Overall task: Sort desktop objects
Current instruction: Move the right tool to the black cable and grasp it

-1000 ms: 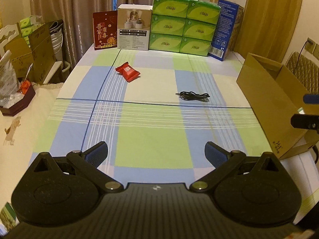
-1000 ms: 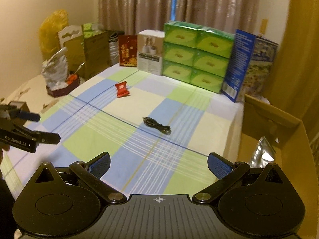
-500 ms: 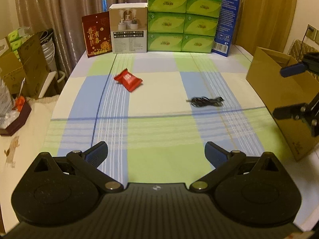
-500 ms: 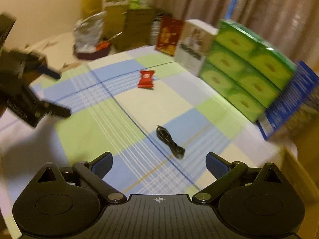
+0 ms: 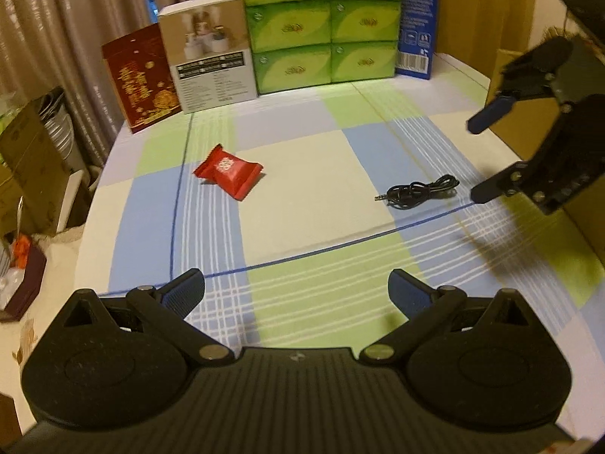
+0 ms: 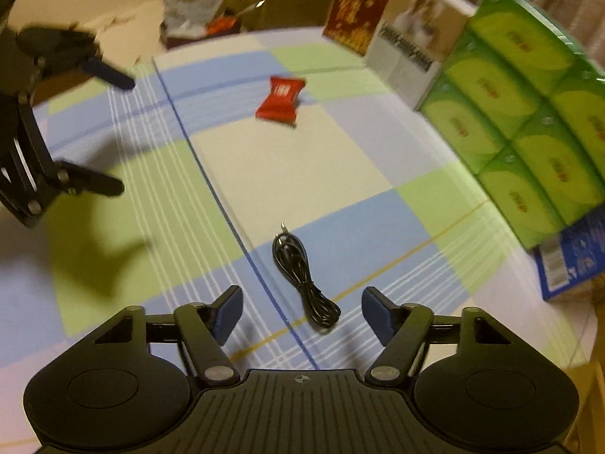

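Left gripper [image 5: 297, 289] fingers spread, empty, hovering over the checked tablecloth [image 5: 321, 159]. Red snack packet [image 5: 228, 170] lies left-centre, untouched. Coiled black audio cable [image 6: 304, 276] lies right of it, just ahead of the right gripper [image 6: 301, 310], fingers apart and empty, lined up on the cable. Cardboard box [image 5: 529, 121] at far right. Judged: both items are unsorted; cable pick likely next.

Layout on the tablecloth [image 5: 302, 174]: snack packet [image 5: 228, 170] left of centre, coiled cable [image 5: 419, 192] to its right; boxes [image 5: 321, 26] stand in a row behind both; what appears to be a carton [image 5: 529, 113] stands at the right edge.
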### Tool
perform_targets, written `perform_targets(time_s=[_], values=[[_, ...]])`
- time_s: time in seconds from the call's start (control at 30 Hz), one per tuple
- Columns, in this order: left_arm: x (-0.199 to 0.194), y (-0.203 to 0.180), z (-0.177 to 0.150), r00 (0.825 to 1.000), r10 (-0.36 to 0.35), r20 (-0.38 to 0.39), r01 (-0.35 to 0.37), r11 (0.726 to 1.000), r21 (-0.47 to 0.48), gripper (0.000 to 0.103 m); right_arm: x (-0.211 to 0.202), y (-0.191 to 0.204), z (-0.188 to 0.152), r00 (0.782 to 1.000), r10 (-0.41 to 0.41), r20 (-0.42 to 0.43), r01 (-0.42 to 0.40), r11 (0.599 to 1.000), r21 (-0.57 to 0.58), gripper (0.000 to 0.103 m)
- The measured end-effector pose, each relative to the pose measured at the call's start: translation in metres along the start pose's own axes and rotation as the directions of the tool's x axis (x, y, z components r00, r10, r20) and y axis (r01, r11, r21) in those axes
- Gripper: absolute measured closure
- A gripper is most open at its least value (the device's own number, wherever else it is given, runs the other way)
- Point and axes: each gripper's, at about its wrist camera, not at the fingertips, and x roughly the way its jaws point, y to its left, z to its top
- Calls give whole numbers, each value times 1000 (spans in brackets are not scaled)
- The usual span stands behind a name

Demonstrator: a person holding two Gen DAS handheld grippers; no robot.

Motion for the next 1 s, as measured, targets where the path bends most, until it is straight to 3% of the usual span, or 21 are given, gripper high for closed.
perform_targets(time_s=[0.13, 0.53, 0.93, 1.0], values=[[12, 6, 5, 999, -33, 4, 33, 999, 6, 2, 21, -2, 1, 999, 11, -50, -14, 998, -60, 49], [33, 16, 16, 998, -68, 17, 66, 994, 83, 1, 48, -8, 9, 993, 63, -97, -77, 986, -148, 67], [46, 24, 17, 994, -107, -5, 107, 989, 100, 2, 46, -5, 6, 993, 81, -90, -92, 988, -126, 94], [48, 24, 18, 994, -109, -22, 110, 990, 87, 2, 45, -3, 7, 993, 82, -83, -90, 991, -100, 95]])
